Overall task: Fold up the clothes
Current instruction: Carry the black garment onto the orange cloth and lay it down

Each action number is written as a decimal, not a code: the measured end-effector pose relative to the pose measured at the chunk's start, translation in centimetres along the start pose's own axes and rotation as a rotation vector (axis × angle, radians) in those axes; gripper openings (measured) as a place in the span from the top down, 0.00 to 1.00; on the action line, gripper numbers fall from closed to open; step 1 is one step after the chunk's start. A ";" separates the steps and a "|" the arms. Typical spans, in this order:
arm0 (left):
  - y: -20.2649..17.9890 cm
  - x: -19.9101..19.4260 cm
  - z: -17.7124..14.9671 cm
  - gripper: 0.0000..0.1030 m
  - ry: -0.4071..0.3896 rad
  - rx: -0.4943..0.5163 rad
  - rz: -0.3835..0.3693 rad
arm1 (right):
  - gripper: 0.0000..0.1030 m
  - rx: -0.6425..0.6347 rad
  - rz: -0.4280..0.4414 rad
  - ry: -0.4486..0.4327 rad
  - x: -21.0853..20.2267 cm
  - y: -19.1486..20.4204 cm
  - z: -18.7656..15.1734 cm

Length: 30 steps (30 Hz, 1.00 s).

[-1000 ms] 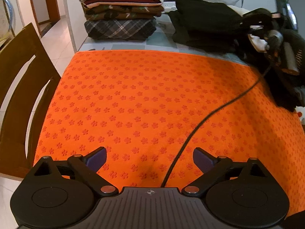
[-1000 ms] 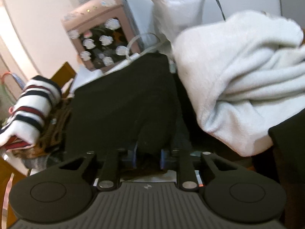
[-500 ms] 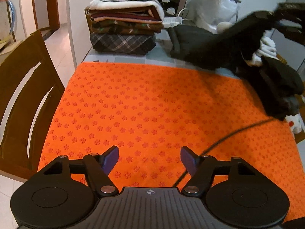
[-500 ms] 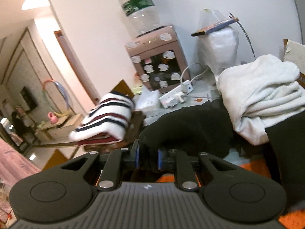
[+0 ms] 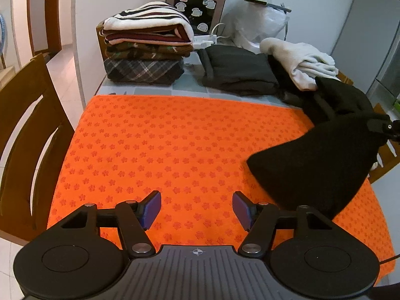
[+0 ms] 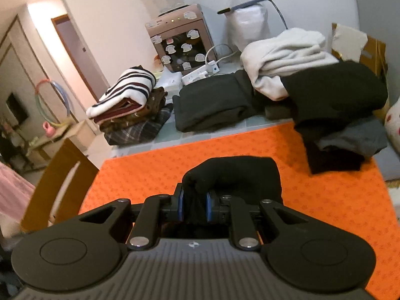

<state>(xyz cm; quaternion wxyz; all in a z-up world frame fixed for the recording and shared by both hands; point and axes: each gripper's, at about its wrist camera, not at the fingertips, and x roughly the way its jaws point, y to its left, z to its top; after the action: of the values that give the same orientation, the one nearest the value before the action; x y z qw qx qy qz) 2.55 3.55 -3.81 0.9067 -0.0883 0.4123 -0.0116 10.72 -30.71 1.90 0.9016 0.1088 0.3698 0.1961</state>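
My right gripper is shut on a black garment and holds it bunched above the orange mat. From the left wrist view that same black garment hangs over the right side of the orange mat, with part of the right gripper at its upper end. My left gripper hovers over the mat's near edge; its jaws are closing with nothing between them.
A stack of folded clothes topped by a striped one sits at the back left. A folded dark garment, a white garment and dark unfolded clothes lie behind the mat. A wooden chair stands left.
The right gripper pulled the black garment off the back pile and out over the mat. The left gripper drew back and rose a little while its jaws narrowed.
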 end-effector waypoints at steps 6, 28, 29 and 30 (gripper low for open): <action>1.1 -1.5 -0.2 0.36 -0.037 -0.030 0.038 | 0.82 -0.222 0.066 0.002 1.3 5.4 0.6; 7.4 -4.5 -2.7 0.35 -0.057 -0.250 0.245 | 0.56 -0.723 0.431 0.334 8.2 21.3 -6.2; 7.4 -4.4 -2.6 0.35 -0.054 -0.246 0.243 | 0.56 -0.703 0.430 0.335 8.1 21.0 -6.0; 7.3 -4.4 -2.6 0.35 -0.051 -0.241 0.241 | 0.56 -0.681 0.427 0.337 8.1 20.6 -5.9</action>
<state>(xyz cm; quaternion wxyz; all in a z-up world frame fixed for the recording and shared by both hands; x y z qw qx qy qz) -2.65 10.77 -3.48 0.8945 -0.1466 0.3952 0.1492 6.18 -8.32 -0.23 0.7524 -0.1544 0.3950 0.5041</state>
